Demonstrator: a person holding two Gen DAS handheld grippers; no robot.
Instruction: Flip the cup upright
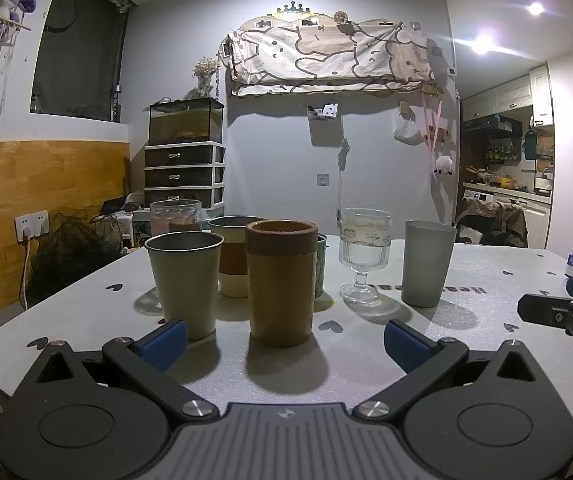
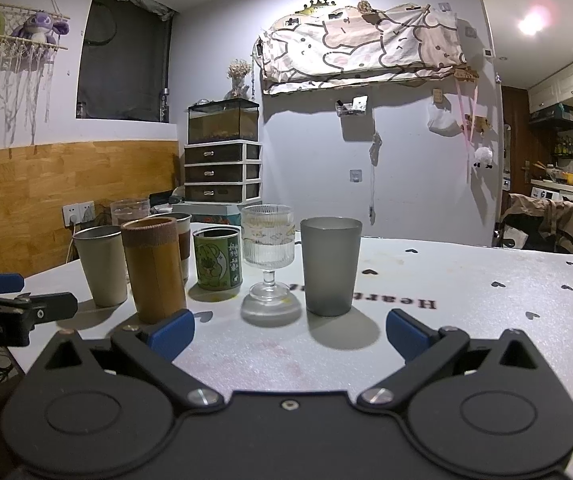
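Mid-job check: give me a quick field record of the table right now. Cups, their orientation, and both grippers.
left gripper: open, empty, facing brown cup
right gripper: open, empty, facing grey tumbler
other cups: metal cup, green printed tin, stemmed glass, banded cup, clear cup at back
orientation: all stand mouth up
surface: white table
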